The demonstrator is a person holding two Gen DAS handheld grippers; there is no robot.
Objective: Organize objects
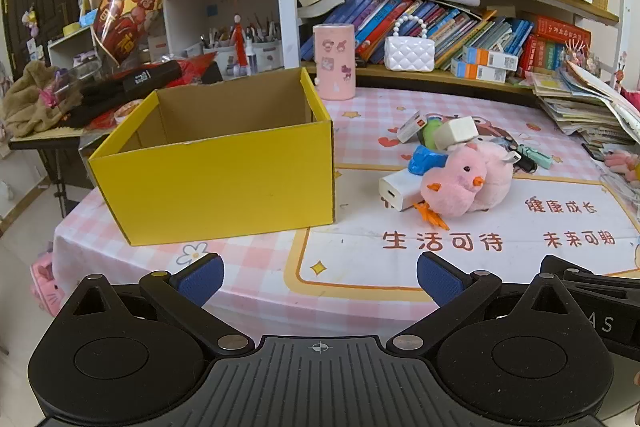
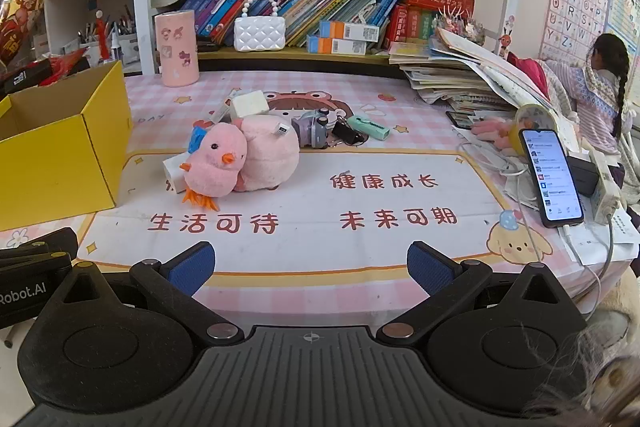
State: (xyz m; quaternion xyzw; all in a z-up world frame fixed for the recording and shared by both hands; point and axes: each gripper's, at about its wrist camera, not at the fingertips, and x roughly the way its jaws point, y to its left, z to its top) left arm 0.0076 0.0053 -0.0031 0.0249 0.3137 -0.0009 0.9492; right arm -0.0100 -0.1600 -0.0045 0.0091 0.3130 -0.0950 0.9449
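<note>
Two hand-held grippers hover side by side at the near edge of a table covered with a pink checked cloth (image 2: 360,95) printed with cartoon figures and red Chinese characters. The left gripper (image 1: 320,277) has its blue-padded fingers spread wide apart and holds nothing; the right gripper (image 2: 311,267) is likewise released, fingers wide and bare. On the left side of the table stands an open yellow cardboard box (image 1: 224,183), its brown inside visible. To the right of the box, near the table's middle, lies a small heap of objects: a pink plush chick (image 2: 216,163) with orange beak and feet leans against a rounder pink plush toy (image 2: 272,159), with a white charger block (image 1: 394,193) beside the chick, touching it. A white box (image 2: 250,103) lies just behind them, and a mint-green clip (image 2: 368,127) lies further right. A pink cylindrical container (image 2: 176,47) stands at the back, before crowded bookshelves. A lit smartphone (image 2: 552,179) leans upright at the far right.
</note>
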